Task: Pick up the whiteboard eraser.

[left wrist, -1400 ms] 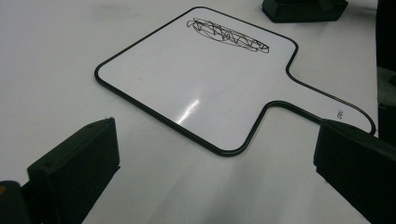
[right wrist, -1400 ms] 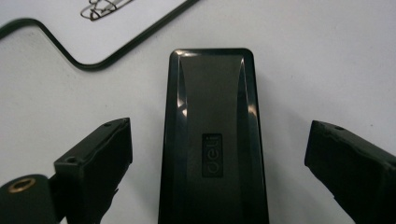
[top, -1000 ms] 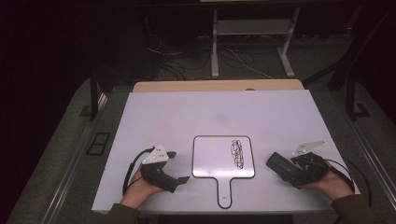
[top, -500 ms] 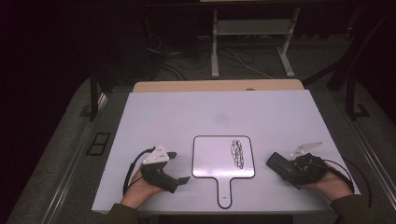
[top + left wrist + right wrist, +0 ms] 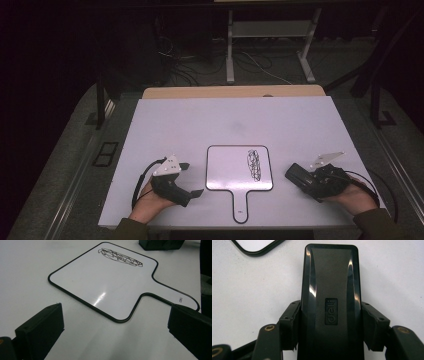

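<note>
A small white paddle-shaped whiteboard (image 5: 235, 170) with a black rim lies near the table's front edge, a black scribble (image 5: 255, 164) on its right half. The board (image 5: 105, 282) fills the middle of the left gripper view. My left gripper (image 5: 192, 179) rests left of it, open with nothing between the jaws (image 5: 117, 315). To the board's right, my right gripper (image 5: 306, 181) is shut on a black eraser (image 5: 296, 174). Its jaws have just been closing, and both pads press the sides of the eraser (image 5: 331, 290), which lies flat on the table.
The white tabletop (image 5: 225, 125) stretches bare behind the board. A wooden strip (image 5: 235, 92) runs along its far edge. Beyond it, a metal stand (image 5: 270, 30) and cables lie on the dark floor. Both gripper cables loop near the front corners.
Both hands and the whiteboard keep their places. The high view is too coarse to show any difference at the right jaws.
</note>
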`<state>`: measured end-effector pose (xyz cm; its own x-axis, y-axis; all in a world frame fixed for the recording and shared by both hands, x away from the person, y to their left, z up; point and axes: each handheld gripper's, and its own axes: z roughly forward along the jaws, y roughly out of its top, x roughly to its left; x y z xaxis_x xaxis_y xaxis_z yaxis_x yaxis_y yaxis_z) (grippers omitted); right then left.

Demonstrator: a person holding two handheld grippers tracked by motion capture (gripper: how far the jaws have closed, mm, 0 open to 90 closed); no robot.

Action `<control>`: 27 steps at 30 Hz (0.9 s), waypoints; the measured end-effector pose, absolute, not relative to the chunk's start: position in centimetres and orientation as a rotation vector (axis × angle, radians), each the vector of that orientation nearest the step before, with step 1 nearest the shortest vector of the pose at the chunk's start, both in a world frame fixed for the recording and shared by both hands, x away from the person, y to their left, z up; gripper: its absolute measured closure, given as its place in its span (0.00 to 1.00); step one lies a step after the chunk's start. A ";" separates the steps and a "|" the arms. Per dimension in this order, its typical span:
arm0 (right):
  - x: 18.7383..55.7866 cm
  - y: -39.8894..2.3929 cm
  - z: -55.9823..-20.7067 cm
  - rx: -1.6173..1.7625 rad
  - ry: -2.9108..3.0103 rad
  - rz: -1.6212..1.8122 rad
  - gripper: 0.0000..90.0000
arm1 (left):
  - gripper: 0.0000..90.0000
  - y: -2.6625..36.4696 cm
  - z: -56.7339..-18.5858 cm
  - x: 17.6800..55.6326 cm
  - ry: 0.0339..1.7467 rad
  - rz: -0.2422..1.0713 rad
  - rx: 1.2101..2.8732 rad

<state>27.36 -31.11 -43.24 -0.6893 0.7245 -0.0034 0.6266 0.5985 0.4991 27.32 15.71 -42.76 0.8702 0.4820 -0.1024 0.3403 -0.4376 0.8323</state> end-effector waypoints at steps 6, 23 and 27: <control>27.4 -30.9 -43.1 1.099 2.628 0.670 0.43 | 0.00 15.7 -42.7 27.3 0.595 0.184 2.070; 28.0 -31.1 -42.5 1.144 2.655 0.697 0.43 | 0.00 15.7 -42.8 27.4 0.596 0.177 2.069; 28.2 -31.1 -42.2 1.142 2.653 0.732 0.43 | 0.00 15.8 -42.8 27.4 0.595 0.172 2.066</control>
